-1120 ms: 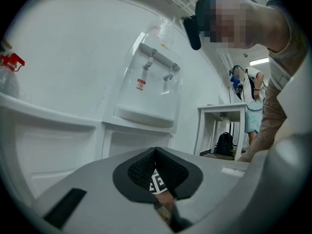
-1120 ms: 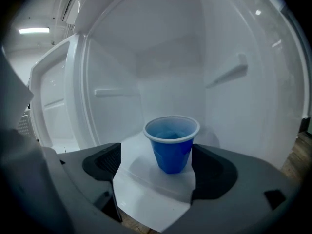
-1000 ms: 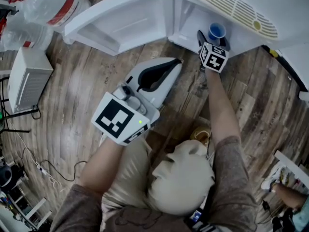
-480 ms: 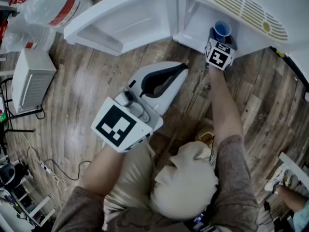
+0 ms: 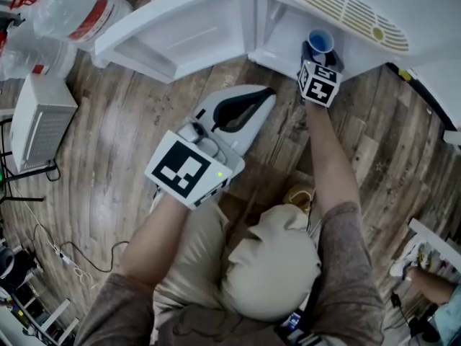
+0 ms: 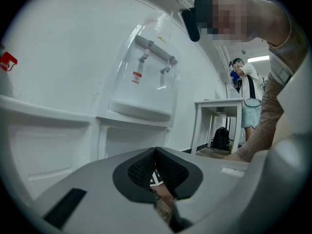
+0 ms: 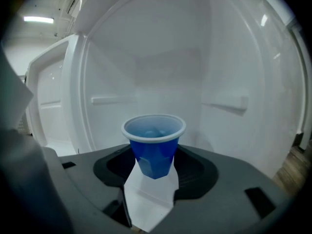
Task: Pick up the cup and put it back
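Nearest the body, the left tool (image 5: 268,94) hangs over the wooden floor (image 5: 115,121) with its jaws pressed together and nothing between them; it has barely moved in the last second. Farther out, the right tool (image 7: 153,172) reaches into the open white cabinet (image 5: 288,27), its jaws closed against the lower sides of the blue cup (image 7: 154,140), which stands upright between them inside the compartment. Over the last second this tool pushed slightly deeper and has come back a little, the cup staying in its grip throughout; so I judge the pick-up done and the putting back still pending. The tool hides the cup's base, so I cannot tell whether it is lifted or set down; whether anything lies inside the cup is unclear; the cabinet's far side is cut off.
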{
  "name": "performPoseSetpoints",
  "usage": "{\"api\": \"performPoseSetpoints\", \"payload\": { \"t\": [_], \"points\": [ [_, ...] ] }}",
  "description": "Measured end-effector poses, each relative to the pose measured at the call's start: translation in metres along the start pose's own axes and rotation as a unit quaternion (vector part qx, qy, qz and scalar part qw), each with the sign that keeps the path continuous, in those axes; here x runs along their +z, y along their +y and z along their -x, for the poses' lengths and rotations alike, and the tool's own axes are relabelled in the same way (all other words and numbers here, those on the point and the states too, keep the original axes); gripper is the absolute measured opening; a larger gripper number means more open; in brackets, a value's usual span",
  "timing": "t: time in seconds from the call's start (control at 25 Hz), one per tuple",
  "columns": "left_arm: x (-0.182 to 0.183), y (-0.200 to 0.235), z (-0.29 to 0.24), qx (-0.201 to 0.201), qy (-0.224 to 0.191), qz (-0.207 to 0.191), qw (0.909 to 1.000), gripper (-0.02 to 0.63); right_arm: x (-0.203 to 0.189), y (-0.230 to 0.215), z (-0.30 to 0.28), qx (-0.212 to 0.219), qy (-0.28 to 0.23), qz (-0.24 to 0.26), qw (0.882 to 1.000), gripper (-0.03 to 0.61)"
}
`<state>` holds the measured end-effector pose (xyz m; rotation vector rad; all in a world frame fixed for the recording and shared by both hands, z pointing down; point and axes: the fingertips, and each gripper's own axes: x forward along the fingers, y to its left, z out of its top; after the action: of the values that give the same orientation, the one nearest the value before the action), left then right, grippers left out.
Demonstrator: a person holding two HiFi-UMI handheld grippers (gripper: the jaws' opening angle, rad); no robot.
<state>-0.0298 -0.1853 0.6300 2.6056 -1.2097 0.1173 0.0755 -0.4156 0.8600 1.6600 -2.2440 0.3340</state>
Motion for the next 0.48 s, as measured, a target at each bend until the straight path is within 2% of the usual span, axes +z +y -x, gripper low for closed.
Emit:
{"api": "performPoseSetpoints", "payload": {
  "t": [0.2, 0.48],
  "points": [
    [0.004, -0.011, 0.000, -0.010, -0.005, -0.008, 0.9999, 0.002, 0.008, 0.008, 0.029, 0.034, -0.003, 0.016, 0.999, 0.245],
    [0.008, -0.029, -0.007, -0.036, -0.016, -0.016, 0.9991, 0.003, 0.039, 0.013, 0.077, 0.083, -0.016, 0.028, 0.996, 0.244]
  ]
}}
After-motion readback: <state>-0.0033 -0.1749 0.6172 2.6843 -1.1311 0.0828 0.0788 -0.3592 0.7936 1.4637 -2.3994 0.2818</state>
